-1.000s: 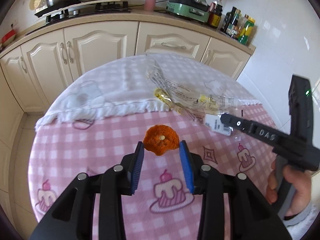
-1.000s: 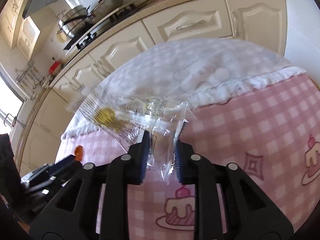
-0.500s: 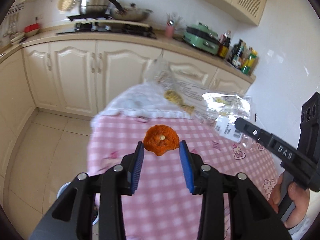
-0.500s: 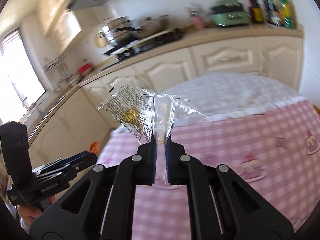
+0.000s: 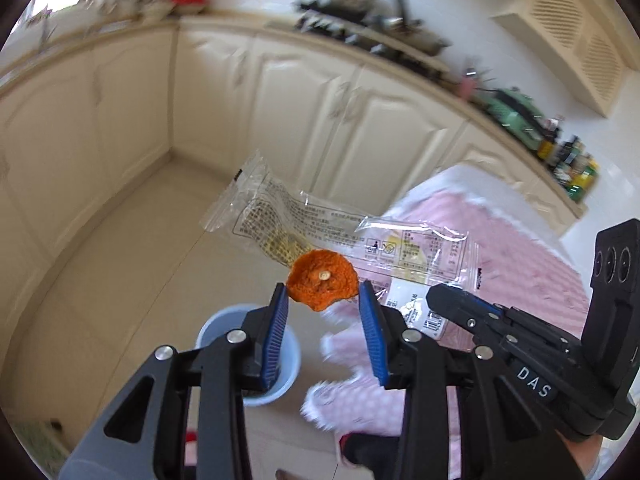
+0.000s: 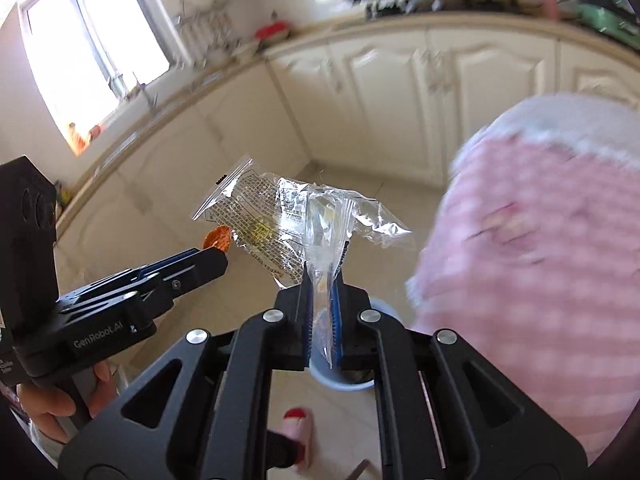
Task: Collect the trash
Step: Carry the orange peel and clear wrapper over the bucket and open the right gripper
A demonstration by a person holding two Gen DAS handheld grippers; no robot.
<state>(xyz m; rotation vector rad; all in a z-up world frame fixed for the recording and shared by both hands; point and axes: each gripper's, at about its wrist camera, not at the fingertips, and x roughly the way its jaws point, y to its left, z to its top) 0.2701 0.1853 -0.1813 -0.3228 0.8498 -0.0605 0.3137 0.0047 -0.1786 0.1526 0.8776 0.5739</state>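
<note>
Cream kitchen cabinets (image 5: 320, 112) and beige floor tiles sit behind everything. Left gripper (image 5: 323, 300) pinches a round orange peel piece (image 5: 322, 280) at its fingertips, above a light-blue plastic bin (image 5: 288, 360). Right gripper (image 6: 322, 280) is clamped tight on a crinkly clear plastic wrapper (image 6: 288, 220), beside the pink checkered tablecloth (image 6: 540, 280).

This is a home kitchen. Cream panelled cabinet doors (image 5: 304, 92) run in an L under a long worktop (image 6: 400, 24) that carries a stove with pots (image 5: 352, 8), a green appliance (image 5: 516, 110) and a cluster of bottles (image 5: 576, 168), with a bright window (image 6: 92, 48) above one end. A table under a pink checked cloth (image 6: 540, 240) stands on the pale tiled floor (image 5: 132, 248), near a small light-blue bin (image 5: 288, 360).
</note>
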